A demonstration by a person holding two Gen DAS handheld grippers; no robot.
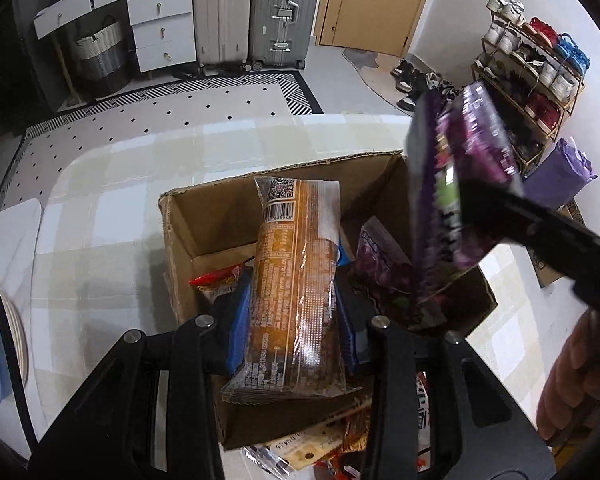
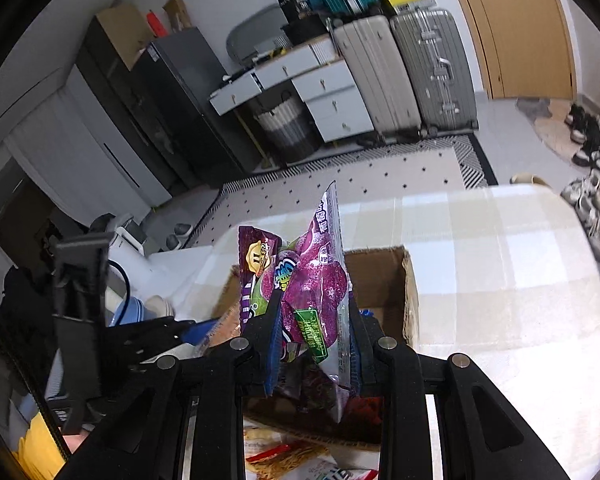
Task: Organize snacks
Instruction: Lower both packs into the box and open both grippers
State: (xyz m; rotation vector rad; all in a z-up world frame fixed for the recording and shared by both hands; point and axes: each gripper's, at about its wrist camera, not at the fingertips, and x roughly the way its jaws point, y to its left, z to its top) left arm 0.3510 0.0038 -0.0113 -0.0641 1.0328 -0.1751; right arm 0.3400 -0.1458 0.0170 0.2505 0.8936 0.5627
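Your left gripper (image 1: pixel 296 320) is clamped on the orange-brown snack pack (image 1: pixel 296 300) over the open cardboard box (image 1: pixel 188 236), while to its right your right gripper (image 2: pixel 314 344) pinches the purple candy bag (image 2: pixel 312 292) above that box.

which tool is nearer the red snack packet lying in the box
Left. The left tool, holding an orange packet, hangs right beside the red packet in the cardboard box; the right tool is higher, over the box's far side.
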